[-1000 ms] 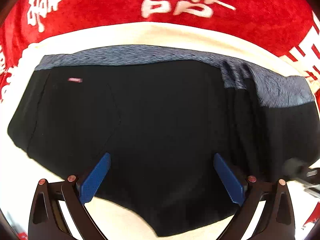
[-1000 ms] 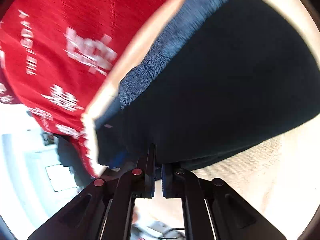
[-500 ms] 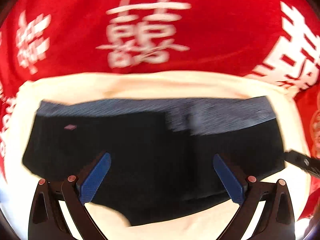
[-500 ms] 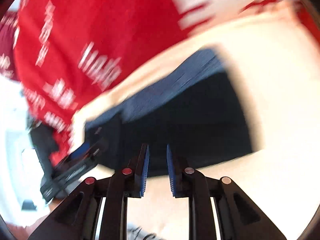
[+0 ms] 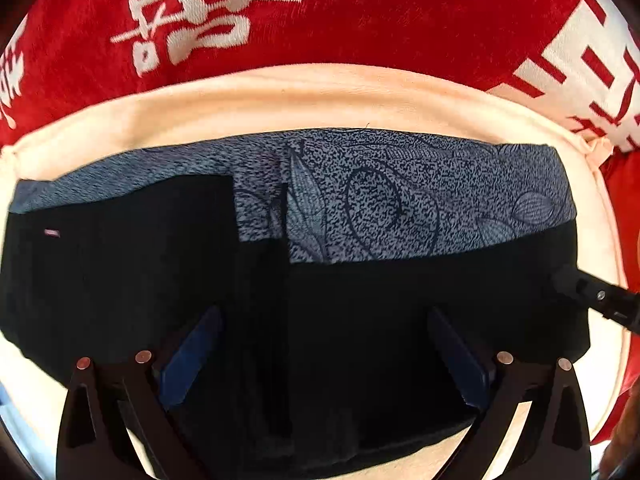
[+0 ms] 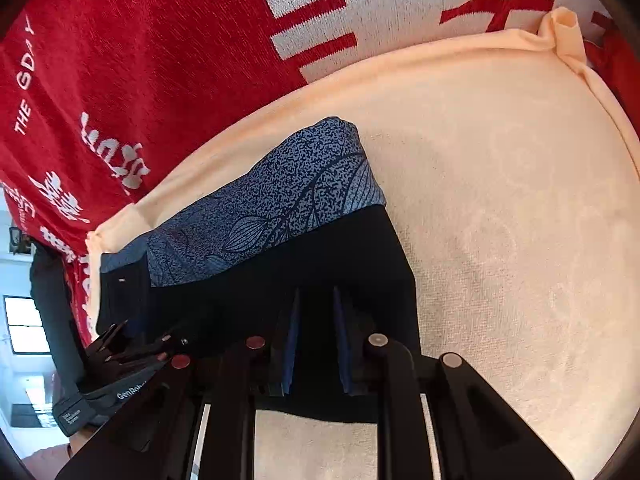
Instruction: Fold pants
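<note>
Pants [image 5: 360, 300] now lie folded on the cream towel [image 5: 320, 96], right side laid over since a second ago; left gripper [image 5: 324, 352] gapes wide, right gripper [image 6: 316, 344] slightly parted, holding nothing—fold apparently done.

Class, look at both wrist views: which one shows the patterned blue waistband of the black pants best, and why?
The left wrist view: the waistband runs nearly edge to edge there, sharp enough to show the leaf pattern and an overlapped layer at left. The right wrist view shows the waistband obliquely, foreshortened, its far end partly hidden.
</note>
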### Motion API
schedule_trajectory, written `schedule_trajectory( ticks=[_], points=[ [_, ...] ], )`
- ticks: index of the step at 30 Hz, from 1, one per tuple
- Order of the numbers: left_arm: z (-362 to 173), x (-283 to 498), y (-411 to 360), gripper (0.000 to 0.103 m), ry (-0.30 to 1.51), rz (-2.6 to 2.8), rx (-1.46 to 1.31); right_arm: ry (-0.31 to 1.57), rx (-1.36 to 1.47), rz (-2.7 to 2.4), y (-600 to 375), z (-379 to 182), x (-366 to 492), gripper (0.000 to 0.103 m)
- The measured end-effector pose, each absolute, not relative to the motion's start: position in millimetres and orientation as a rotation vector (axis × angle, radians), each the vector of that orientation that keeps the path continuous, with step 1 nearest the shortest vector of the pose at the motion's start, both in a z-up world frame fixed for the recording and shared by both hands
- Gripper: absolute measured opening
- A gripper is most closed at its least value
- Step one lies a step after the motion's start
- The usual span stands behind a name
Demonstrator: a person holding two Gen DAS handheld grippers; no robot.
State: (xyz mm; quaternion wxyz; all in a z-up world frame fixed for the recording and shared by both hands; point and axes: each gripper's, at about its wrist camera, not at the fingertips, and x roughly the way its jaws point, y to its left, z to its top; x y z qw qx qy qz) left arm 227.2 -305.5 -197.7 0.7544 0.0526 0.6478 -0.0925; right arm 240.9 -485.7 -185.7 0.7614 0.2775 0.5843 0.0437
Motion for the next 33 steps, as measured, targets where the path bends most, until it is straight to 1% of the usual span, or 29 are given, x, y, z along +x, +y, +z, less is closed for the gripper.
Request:
schedule_trajectory(
  ticks=[8, 9, 13, 17, 19, 25, 27, 33],
  points=[
    [-175.3, 221.7, -315.0, 0.103, 1.429, -0.086, 0.184, 1.301, 0.568, 0.136, -476.4, -179.4, 239.3, 0.021],
    [-165.5, 218.0, -307.4, 0.103, 1.431, -0.074, 0.186, 1.304, 0.579, 0.137, -477.1, -178.3, 239.3, 0.023],
    [-151.2, 206.0, -303.5, 0.103, 1.433, -0.031, 0.216, 1.303, 0.557, 0.186, -474.6, -172.5, 236.6, 0.039],
    [-144.3, 202.6, -299.8, 0.103, 1.441, 0.015, 0.221, 1.313, 0.481, 0.211, -464.3, -172.1, 239.6, 0.043],
    [-139.6, 199.8, -297.2, 0.103, 1.439, 0.032, 0.218, 1.316, 0.495, 0.224, -465.2, -172.1, 240.6, 0.049],
    [-130.0, 192.1, -289.3, 0.103, 1.418, 0.045, 0.223, 1.308, 0.471, 0.232, -462.6, -171.2, 238.0, 0.05],
    [-142.2, 194.7, -287.6, 0.103, 1.42, 0.04, 0.216, 1.309, 0.464, 0.22, -461.3, -169.7, 237.0, 0.05],
    [-145.6, 195.3, -274.8, 0.103, 1.423, -0.014, 0.212, 1.304, 0.44, 0.133, -449.4, -164.2, 234.2, 0.053]
  ],
)
